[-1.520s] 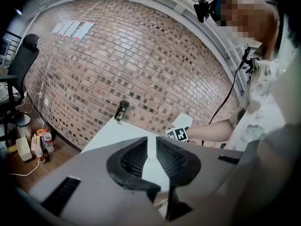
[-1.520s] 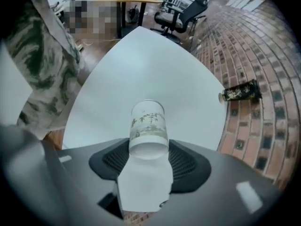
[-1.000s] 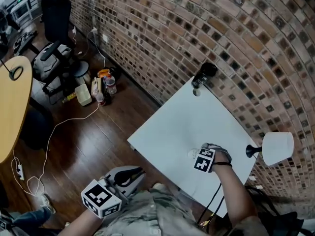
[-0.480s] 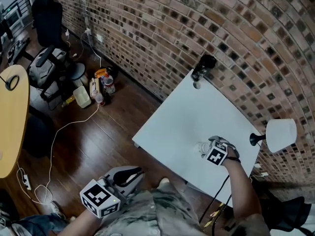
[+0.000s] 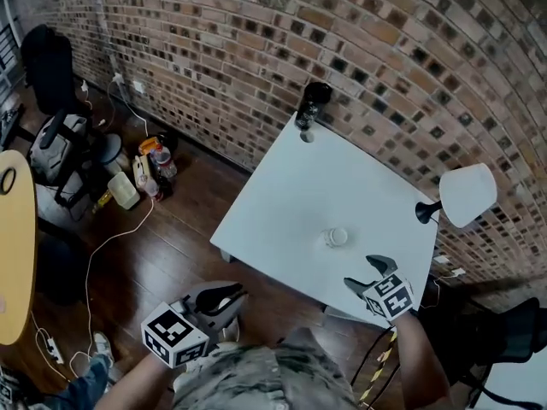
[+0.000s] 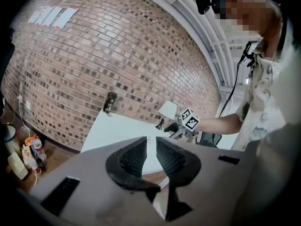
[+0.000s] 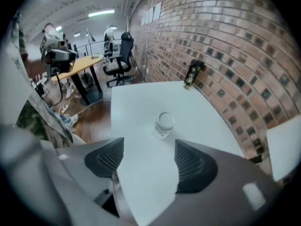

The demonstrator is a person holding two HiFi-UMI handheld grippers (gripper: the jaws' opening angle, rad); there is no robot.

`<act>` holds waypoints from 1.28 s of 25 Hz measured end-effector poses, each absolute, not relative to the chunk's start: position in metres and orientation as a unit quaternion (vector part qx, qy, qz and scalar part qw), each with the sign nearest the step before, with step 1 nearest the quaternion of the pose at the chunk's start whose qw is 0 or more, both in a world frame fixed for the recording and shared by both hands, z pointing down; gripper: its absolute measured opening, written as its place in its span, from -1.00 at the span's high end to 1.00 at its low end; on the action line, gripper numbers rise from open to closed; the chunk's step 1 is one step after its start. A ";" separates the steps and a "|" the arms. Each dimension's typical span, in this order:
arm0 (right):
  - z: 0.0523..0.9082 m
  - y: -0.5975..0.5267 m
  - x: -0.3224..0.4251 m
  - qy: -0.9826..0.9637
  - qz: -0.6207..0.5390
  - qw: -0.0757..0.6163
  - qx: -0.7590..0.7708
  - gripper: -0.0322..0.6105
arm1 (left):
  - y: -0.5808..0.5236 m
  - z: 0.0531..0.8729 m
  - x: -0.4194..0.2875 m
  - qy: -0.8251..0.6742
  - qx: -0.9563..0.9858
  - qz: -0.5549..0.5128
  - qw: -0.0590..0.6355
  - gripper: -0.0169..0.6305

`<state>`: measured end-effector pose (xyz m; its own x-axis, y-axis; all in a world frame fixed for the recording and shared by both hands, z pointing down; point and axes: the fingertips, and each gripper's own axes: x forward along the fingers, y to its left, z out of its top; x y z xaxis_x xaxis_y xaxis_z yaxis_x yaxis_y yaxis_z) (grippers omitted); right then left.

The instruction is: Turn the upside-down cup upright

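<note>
Head view, looking steeply down on a white bench (image 5: 325, 178) set against a brick wall (image 5: 256, 32). The cup (image 5: 336, 237), a small clear one, stands on the lower right part of the bench, its long axis vertical and nothing touching it. The end that faces up reads as an open rim, so it is probably already upright, though clear glass makes that uncertain. The right tool (image 5: 363, 273) hangs over the lower right edge of the bench, pointing steeply down. Its jaws are spread wide and are closing at this moment, with only bare bench showing between them. The deciding relation: the cup lies up and to the left of this tool in the head view, near but clearly apart from it. In the right gripper view it sits just beyond the jaw tips and in line with the gap. The left tool (image 5: 232, 298) is held off the bench at the lower left, over the wooden floor, well apart from the cup. Its jaws are drawn together to a thin slit and hold nothing. The right hand is therefore much the nearer. A white lamp (image 5: 466, 193) stands at the bench's right edge and a dark object (image 5: 313, 101) at its far corner, both clear of the cup.
</note>
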<state>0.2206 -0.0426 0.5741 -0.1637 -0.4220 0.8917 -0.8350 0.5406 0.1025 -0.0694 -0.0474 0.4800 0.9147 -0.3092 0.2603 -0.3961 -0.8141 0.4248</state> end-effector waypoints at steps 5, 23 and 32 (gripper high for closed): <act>0.545 0.041 0.199 -0.782 0.230 0.356 0.457 -0.09 | 0.007 0.462 -0.052 -0.212 0.946 0.084 0.229 0.75; 0.515 0.368 0.192 -0.859 0.203 0.241 0.404 -0.05 | 0.328 0.432 0.020 -0.281 0.923 0.162 0.208 0.74; 0.462 0.421 0.113 -0.864 0.138 0.211 0.435 -0.05 | 0.392 0.420 -0.036 -0.227 0.949 0.119 0.182 0.73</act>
